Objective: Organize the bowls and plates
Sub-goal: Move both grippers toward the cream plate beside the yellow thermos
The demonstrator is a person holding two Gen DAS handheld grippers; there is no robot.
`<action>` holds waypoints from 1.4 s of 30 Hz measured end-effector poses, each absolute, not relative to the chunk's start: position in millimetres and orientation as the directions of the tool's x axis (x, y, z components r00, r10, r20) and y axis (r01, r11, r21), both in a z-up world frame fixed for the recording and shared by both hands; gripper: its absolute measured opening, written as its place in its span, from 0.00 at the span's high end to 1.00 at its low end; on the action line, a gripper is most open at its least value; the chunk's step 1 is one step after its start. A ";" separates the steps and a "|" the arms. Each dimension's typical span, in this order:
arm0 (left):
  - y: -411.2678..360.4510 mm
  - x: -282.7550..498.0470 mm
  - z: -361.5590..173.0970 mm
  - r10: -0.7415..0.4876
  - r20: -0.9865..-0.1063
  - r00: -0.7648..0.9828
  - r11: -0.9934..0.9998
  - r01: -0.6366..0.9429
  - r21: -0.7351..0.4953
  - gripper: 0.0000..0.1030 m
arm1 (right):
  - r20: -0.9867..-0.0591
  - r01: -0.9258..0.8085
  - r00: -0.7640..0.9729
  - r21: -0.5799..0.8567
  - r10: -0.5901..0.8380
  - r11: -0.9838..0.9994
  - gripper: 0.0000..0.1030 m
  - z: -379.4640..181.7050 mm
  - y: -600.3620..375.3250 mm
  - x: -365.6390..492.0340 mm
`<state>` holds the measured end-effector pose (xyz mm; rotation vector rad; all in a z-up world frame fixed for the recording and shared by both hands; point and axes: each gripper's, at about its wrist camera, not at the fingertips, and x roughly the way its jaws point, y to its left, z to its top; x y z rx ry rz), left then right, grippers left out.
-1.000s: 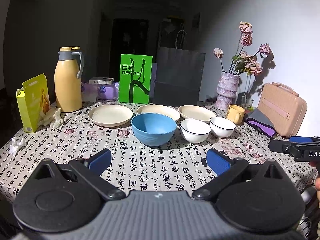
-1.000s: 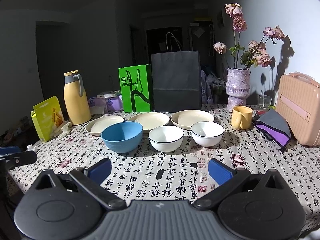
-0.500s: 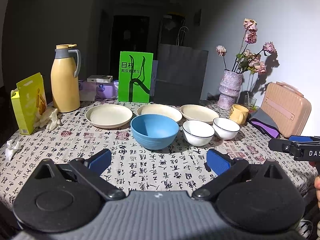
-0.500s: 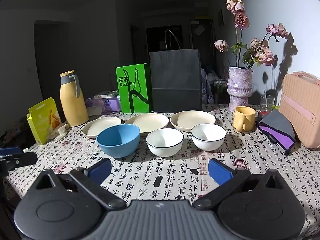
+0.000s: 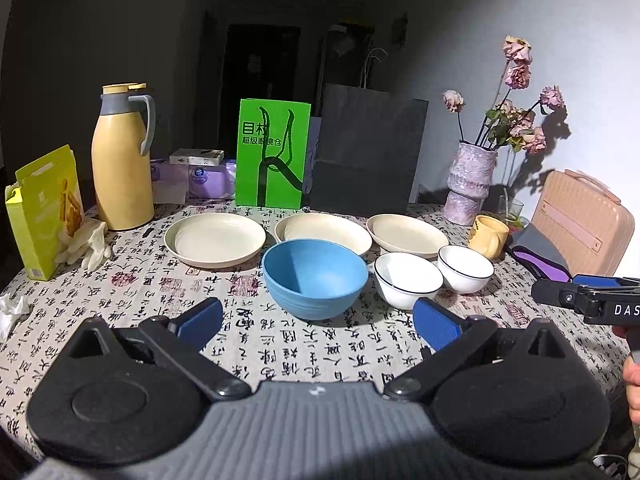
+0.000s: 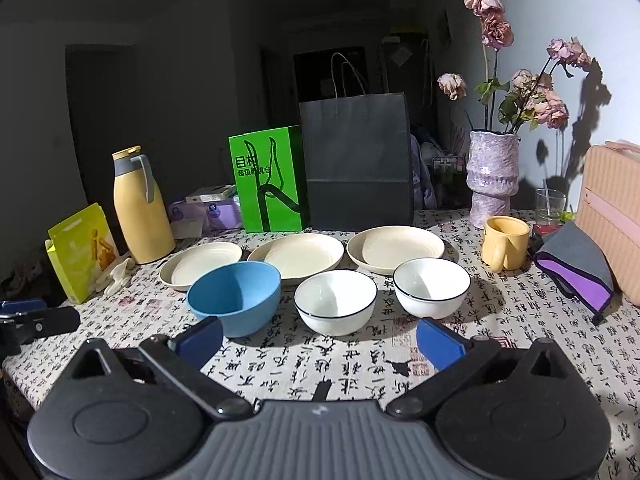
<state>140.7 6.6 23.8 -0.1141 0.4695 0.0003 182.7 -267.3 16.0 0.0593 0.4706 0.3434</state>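
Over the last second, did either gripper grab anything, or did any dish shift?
Nothing grabbed. Both the left gripper and right gripper moved closer to the dishes, jaws open and empty. The blue bowl, two white bowls and three plates stayed put.

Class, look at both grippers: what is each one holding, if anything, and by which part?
Nothing is held. The left gripper and right gripper are both open, short of the blue bowl and the white bowls.
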 end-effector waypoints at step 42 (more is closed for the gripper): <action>68.6 282.4 23.0 0.062 -0.515 0.855 0.967 -0.178 -0.180 0.00 | -0.428 -0.459 0.753 0.203 0.500 0.865 0.00 32.2 -174.6 362.2</action>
